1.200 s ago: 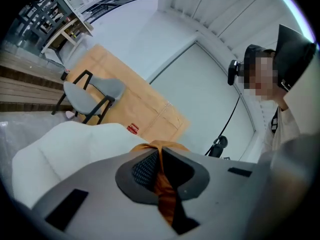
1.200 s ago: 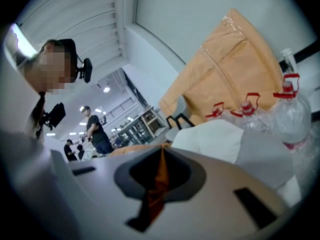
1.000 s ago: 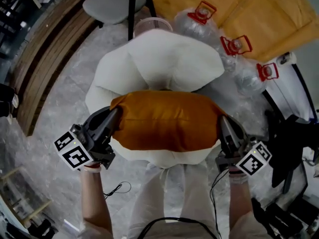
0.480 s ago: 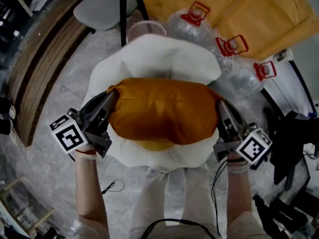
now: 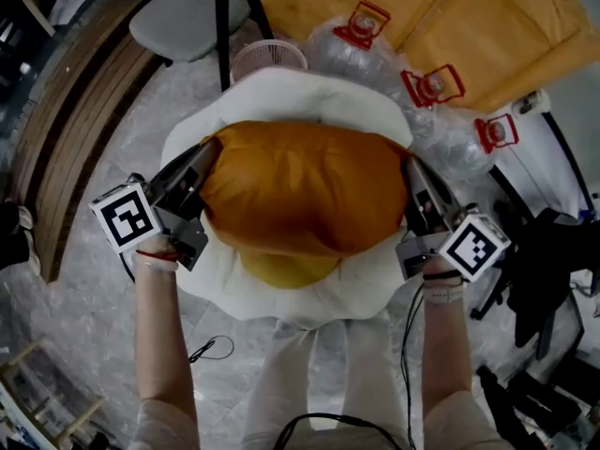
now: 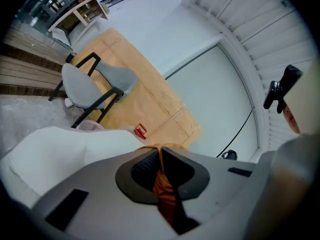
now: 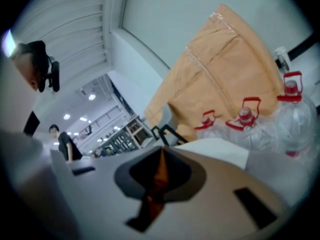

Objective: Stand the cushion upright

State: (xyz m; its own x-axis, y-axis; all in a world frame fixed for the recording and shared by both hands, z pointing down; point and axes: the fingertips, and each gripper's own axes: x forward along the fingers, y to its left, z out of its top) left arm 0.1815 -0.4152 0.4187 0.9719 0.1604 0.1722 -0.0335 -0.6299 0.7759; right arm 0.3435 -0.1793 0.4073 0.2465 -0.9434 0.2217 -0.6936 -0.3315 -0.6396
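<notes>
Cushion (image 5: pixel 300 190), orange and puffed, hangs between your two claws above the white beanbag (image 5: pixel 281 97). On your far left the wooden slats (image 5: pixel 66 129) stand well apart, with bare floor (image 5: pixel 94 326) between them and your left claw (image 5: pixel 208 162), which is pinched tight on the cushion's left corner. Your right claw (image 5: pixel 414 181) is clamped likewise on the right corner. Near it, past the beanbag's edge, crowd the water bottles (image 5: pixel 431 101), and black gear (image 5: pixel 548 270) sits near your right wrist. Ahead, the grey chair (image 5: pixel 178 26) and a basket (image 5: pixel 267 56) border the beanbag. Only the left gripper view and the right gripper view show orange fabric squeezed between the closed jaws. Only the right gripper view shows a distant person (image 7: pixel 65 144).
</notes>
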